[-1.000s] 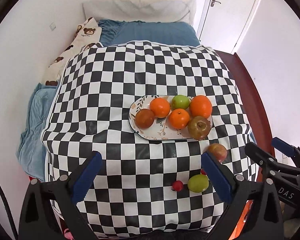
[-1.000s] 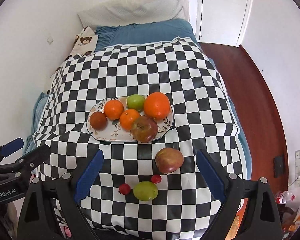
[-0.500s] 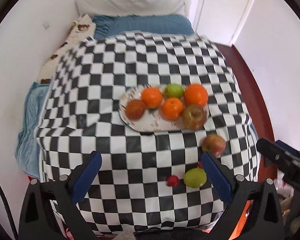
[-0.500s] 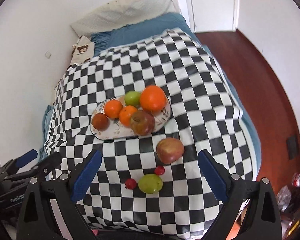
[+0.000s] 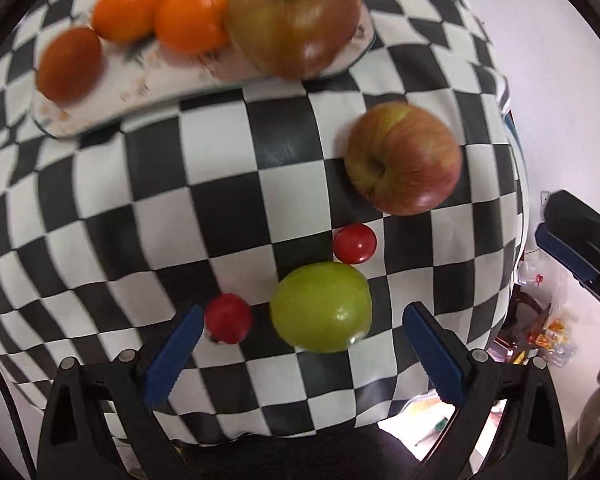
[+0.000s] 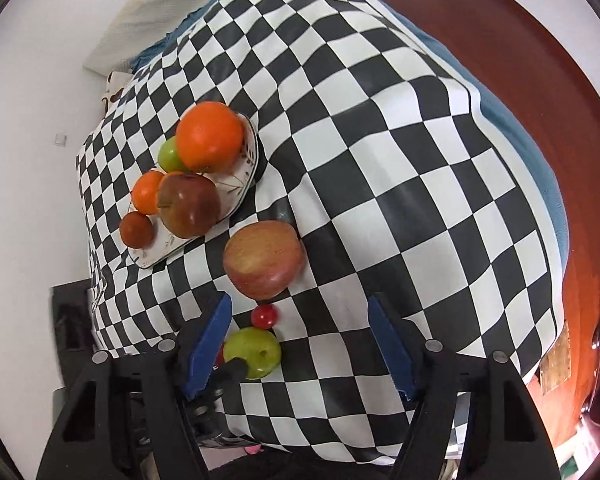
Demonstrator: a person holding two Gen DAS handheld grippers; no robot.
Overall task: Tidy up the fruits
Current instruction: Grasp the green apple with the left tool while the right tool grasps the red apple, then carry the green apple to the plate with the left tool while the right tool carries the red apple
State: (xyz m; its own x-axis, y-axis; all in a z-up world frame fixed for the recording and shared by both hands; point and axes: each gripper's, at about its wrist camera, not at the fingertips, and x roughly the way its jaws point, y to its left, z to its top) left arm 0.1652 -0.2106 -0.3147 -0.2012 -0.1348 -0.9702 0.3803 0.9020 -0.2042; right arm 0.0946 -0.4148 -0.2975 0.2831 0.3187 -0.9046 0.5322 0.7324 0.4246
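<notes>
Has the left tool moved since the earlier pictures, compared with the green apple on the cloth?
Yes. The left tool has come down toward the checkered cloth; the green apple, formerly far ahead, now lies between its open fingers.

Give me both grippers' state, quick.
Left gripper: open, holding nothing; green fruit and a small red fruit sit between its fingers.
Right gripper: open, empty, jaws just been closing; red apple lies ahead.

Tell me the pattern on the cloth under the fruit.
Black-and-white checkerboard cloth, clearest in the right wrist view.
</notes>
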